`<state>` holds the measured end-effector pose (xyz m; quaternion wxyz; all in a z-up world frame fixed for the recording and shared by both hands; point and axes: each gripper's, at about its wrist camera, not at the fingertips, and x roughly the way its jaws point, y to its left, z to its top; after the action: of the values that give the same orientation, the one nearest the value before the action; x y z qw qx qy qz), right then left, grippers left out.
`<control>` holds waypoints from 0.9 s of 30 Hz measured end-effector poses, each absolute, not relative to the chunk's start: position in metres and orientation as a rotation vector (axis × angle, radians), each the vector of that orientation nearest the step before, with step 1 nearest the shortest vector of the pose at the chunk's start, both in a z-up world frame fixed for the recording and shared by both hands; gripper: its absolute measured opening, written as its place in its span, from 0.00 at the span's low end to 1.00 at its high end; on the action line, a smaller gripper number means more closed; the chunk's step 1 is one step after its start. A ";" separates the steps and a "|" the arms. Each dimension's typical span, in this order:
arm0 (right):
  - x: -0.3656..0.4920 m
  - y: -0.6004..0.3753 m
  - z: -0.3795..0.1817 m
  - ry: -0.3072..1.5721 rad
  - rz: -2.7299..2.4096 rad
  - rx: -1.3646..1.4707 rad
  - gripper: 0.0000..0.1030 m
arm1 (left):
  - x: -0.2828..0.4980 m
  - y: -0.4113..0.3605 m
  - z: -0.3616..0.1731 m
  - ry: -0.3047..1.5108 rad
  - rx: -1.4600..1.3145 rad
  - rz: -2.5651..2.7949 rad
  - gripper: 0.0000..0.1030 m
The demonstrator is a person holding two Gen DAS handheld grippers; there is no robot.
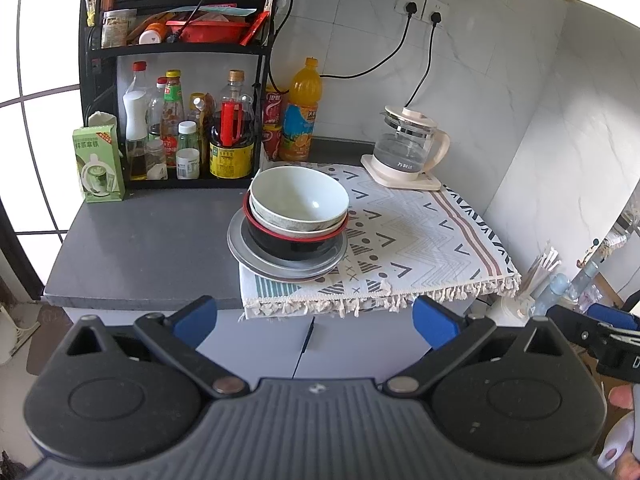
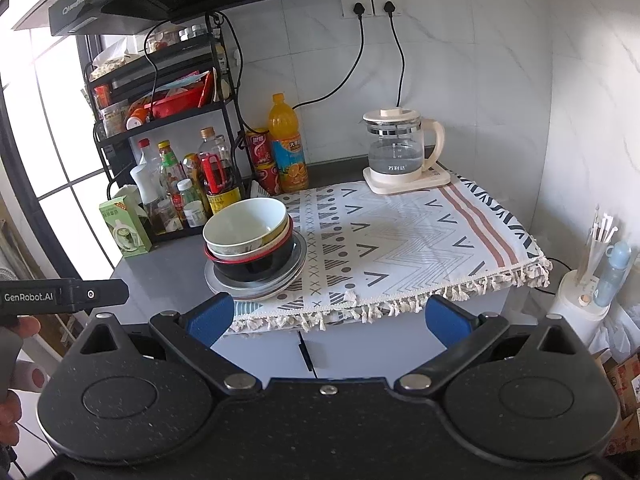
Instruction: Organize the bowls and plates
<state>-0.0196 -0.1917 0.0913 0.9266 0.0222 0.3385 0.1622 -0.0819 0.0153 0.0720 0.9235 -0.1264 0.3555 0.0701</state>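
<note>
A stack of dishes stands at the left edge of the patterned cloth [image 1: 420, 236]: a white bowl [image 1: 300, 198] on top, nested in another pale bowl, in a black bowl with a red rim [image 1: 292, 242], on grey plates [image 1: 260, 258]. The same stack shows in the right wrist view, with the white bowl [image 2: 244, 226], the black bowl [image 2: 256, 264] and the plates [image 2: 256, 286]. My left gripper [image 1: 314, 322] is open and empty, in front of the counter edge below the stack. My right gripper [image 2: 328, 316] is open and empty, also short of the counter edge.
A glass kettle [image 1: 408, 144] on its base stands at the back of the cloth. A black rack with sauce bottles [image 1: 188, 136], an orange juice bottle [image 1: 300, 112] and a green carton [image 1: 98, 164] line the back left. The grey counter [image 1: 140, 248] lies left of the stack.
</note>
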 end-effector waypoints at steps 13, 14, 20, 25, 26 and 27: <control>-0.019 -0.194 0.087 0.706 0.320 0.045 1.00 | -0.084 0.019 0.068 0.743 -0.264 0.148 1.00; -0.019 -0.194 0.087 0.706 0.318 0.044 1.00 | -0.084 0.019 0.067 0.743 -0.264 0.147 1.00; -0.018 -0.193 0.084 0.711 0.315 0.046 1.00 | -0.082 0.019 0.067 0.749 -0.257 0.132 1.00; -0.014 -0.192 0.080 0.723 0.314 0.048 1.00 | -0.078 0.017 0.065 0.762 -0.244 0.119 1.00; -0.013 -0.191 0.080 0.727 0.315 0.050 1.00 | -0.077 0.018 0.064 0.766 -0.244 0.118 1.00; -0.010 -0.189 0.079 0.731 0.317 0.050 1.00 | -0.076 0.018 0.064 0.768 -0.244 0.117 1.00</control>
<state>-0.0102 -0.1894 0.0789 0.9214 0.0245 0.3559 0.1542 -0.0756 0.0181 0.0639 0.9182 -0.1187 0.3736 0.0571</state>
